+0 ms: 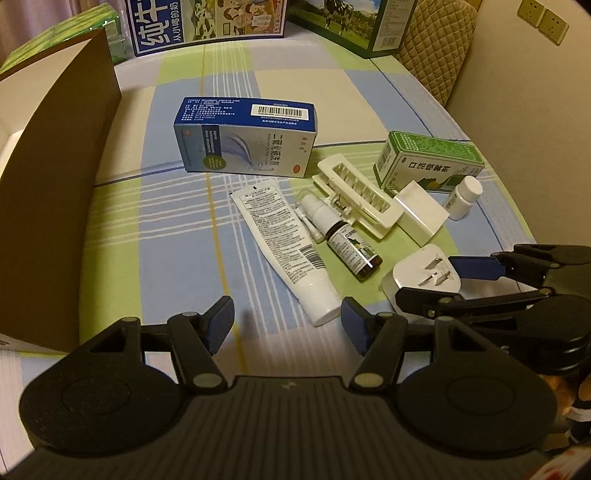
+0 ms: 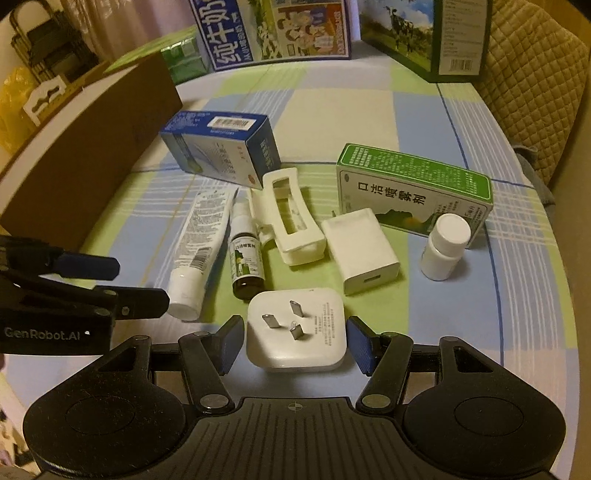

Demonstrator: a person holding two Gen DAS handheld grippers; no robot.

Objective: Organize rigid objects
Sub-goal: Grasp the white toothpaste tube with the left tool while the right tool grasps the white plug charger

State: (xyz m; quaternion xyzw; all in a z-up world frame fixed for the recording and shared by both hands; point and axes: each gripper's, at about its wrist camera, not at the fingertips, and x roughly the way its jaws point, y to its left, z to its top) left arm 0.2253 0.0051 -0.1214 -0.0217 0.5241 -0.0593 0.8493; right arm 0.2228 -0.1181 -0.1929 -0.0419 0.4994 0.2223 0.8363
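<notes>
A white plug adapter point(image 2: 297, 328) with three metal prongs lies prongs-up on the checked tablecloth. My right gripper point(image 2: 295, 345) is open, one finger on each side of it, apart from its sides. In the left wrist view the adapter point(image 1: 424, 275) sits between the right gripper's fingers point(image 1: 476, 267). My left gripper point(image 1: 288, 326) is open and empty, just below the cap of a white tube point(image 1: 284, 243). Nearby lie a small brown spray bottle point(image 2: 245, 262), a white hair claw clip point(image 2: 291, 218), a white charger block point(image 2: 360, 249) and a white pill bottle point(image 2: 445, 245).
A blue and white medicine box point(image 1: 245, 138) and a green and white box point(image 2: 413, 188) lie behind the small items. A large brown cardboard box point(image 1: 48, 192) stands at the left. Milk cartons point(image 2: 273, 29) line the table's far edge. A quilted chair back point(image 2: 535, 81) is at right.
</notes>
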